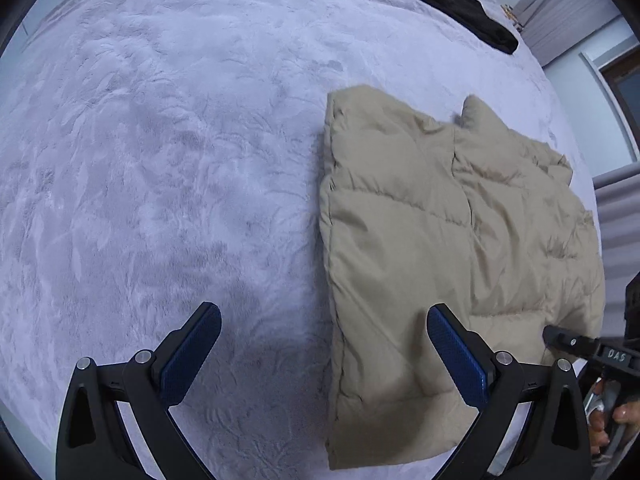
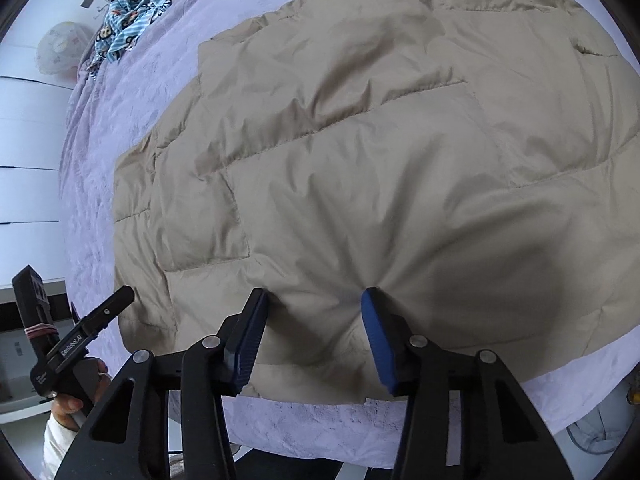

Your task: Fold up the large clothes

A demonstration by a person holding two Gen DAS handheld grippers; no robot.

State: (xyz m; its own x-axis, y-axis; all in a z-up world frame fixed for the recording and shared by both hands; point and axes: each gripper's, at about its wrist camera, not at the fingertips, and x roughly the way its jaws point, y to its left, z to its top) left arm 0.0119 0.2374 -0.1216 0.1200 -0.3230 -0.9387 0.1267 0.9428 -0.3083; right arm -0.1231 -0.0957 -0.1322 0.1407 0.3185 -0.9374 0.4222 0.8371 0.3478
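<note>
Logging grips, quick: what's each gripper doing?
Left gripper: open, empty, right finger over the jacket.
Right gripper: shut on the jacket, pinching a fold near its edge.

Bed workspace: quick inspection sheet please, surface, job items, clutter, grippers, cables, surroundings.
Surface: lilac plush blanket covering the bed.
Job's things: beige puffer jacket, lying flat, partly folded.
Clutter: black garment and a blue cartoon-print cloth at the far edge.
Grippers: left gripper open over the jacket's edge; right gripper pressing into the jacket's near hem, fabric bunched between the pads.
Cables: nothing seen.
Surroundings: white domed object beside the bed.
</note>
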